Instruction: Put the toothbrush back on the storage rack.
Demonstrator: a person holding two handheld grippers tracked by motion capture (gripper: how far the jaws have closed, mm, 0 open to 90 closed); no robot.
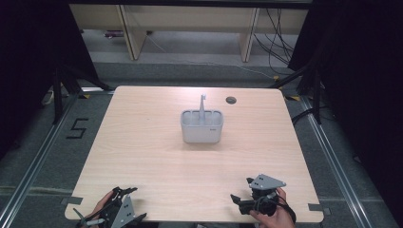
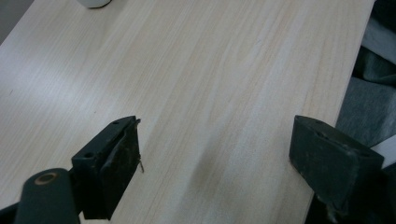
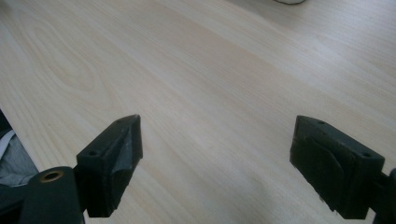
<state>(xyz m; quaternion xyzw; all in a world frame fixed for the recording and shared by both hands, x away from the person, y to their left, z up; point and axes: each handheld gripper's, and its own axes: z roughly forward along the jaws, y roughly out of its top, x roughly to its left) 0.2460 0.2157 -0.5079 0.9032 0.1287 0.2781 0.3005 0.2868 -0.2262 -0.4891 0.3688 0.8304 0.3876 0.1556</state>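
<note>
A pale grey compartmented holder (image 1: 202, 129) stands in the middle of the light wooden table (image 1: 142, 156), with a slim grey handled item (image 1: 202, 105) upright in it. My left gripper (image 1: 130, 204) rests at the near left edge, held by a hand, jaws wide apart over bare wood. At the near right edge my right gripper (image 1: 241, 190) is likewise open and holds nothing. In the left gripper view the gripper (image 2: 217, 149) spans empty tabletop, and the holder's base (image 2: 95, 2) peeks in at the top. The right gripper view shows its gripper (image 3: 217, 149) open above bare wood.
A round cable hole (image 1: 231, 99) sits near the table's far edge, right of centre. Black curtains flank both sides. Wooden furniture legs and loose cables (image 1: 278, 42) lie on the floor beyond the table. A floor marking "5" (image 1: 77, 128) is at the left.
</note>
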